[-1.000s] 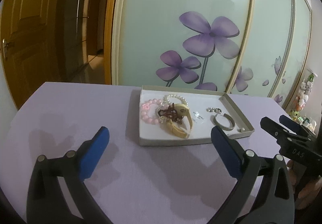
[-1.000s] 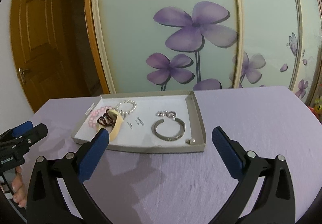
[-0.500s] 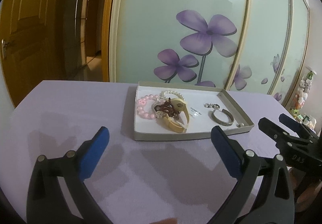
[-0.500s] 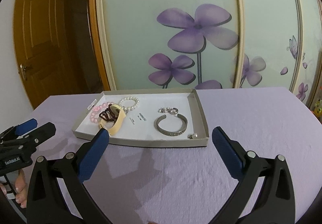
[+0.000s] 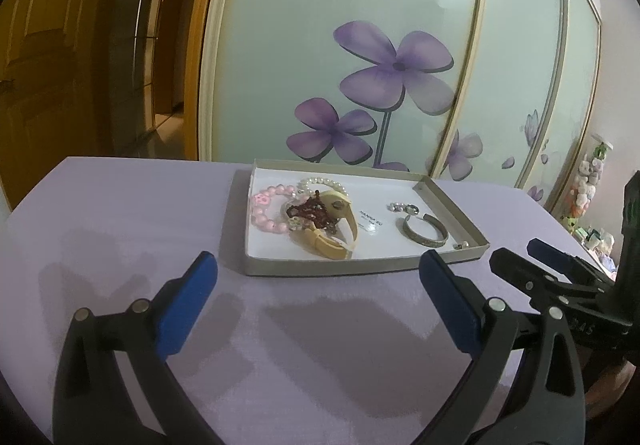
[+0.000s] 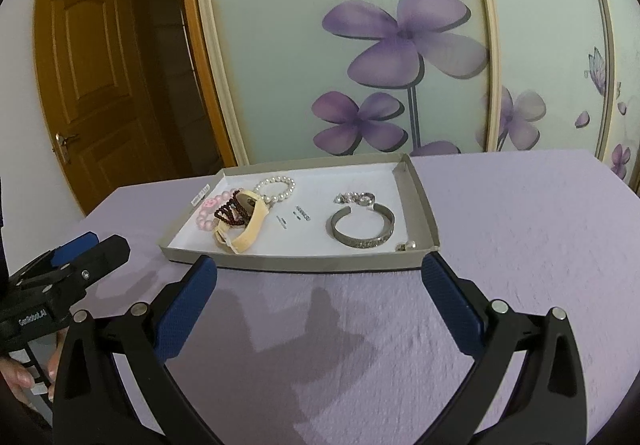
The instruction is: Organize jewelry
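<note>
A shallow cardboard tray (image 6: pixel 418 201) with a white floor sits on the lilac tablecloth (image 6: pixel 520 245), and all the jewelry lies inside it. At its left end a pink bead bracelet (image 5: pixel 262 211), a dark red bead bracelet (image 6: pixel 232 213) and a cream band (image 6: pixel 250 231) are tangled in one heap, with a white pearl bracelet (image 6: pixel 276 187) just behind them and touching the pile. Toward the right end lies an open silver cuff (image 6: pixel 364 231), apart from the heap, with a small silver chain piece (image 6: pixel 356 198) just beyond it and a tiny metal item (image 6: pixel 406 245) in the near right corner. A few small printed tags rest on the white floor between the two groups.

Both tongs hover over the cloth on the near side of the tray, touching nothing. The left gripper (image 5: pixel 318 285) has its blue pads spread wide and empty; the right gripper (image 6: pixel 320 285) is likewise spread wide and empty. Behind the table stand sliding panels (image 6: pixel 360 45) painted with purple flowers, and a wooden door (image 6: pixel 88 85) off to the left.
</note>
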A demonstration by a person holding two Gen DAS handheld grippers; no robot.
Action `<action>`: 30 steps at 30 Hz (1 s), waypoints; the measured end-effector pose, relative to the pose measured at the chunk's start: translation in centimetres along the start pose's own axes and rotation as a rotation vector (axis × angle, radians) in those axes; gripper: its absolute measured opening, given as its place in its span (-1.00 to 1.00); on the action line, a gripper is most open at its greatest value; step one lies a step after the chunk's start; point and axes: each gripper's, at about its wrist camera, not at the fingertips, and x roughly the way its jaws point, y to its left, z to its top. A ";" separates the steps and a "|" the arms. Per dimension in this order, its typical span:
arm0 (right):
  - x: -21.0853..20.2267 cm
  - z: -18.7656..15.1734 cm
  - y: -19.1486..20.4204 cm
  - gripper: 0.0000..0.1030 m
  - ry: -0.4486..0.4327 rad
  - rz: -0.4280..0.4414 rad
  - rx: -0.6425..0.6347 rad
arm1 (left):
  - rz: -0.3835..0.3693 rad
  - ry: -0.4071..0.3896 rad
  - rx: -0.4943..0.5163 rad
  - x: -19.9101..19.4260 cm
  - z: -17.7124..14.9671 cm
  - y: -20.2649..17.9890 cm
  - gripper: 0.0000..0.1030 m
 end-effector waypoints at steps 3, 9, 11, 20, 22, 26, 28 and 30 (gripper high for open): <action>-0.8 0.3 0.5 0.97 -0.027 -0.016 -0.025 | 0.011 -0.013 0.008 -0.5 0.2 -0.3 0.96; -2.5 0.6 0.9 0.97 -0.079 -0.037 -0.026 | 0.022 -0.060 0.000 -2.2 0.5 -0.6 0.96; -2.7 0.6 0.9 0.97 -0.085 -0.036 -0.022 | 0.023 -0.071 -0.002 -2.6 0.5 -0.6 0.96; -3.0 0.0 1.4 0.97 -0.100 -0.013 -0.024 | 0.001 -0.076 -0.005 -3.1 0.0 -0.9 0.96; -3.3 0.1 1.3 0.97 -0.120 -0.011 -0.021 | -0.004 -0.089 -0.004 -3.3 0.0 -1.0 0.96; -3.5 0.2 1.3 0.97 -0.127 -0.011 -0.015 | 0.001 -0.108 0.005 -3.7 0.1 -1.2 0.96; -3.5 0.2 1.3 0.97 -0.125 -0.013 -0.014 | -0.004 -0.107 0.005 -3.7 0.1 -1.2 0.96; -3.5 0.3 1.2 0.97 -0.124 -0.012 -0.013 | -0.006 -0.104 0.005 -3.6 0.1 -1.3 0.96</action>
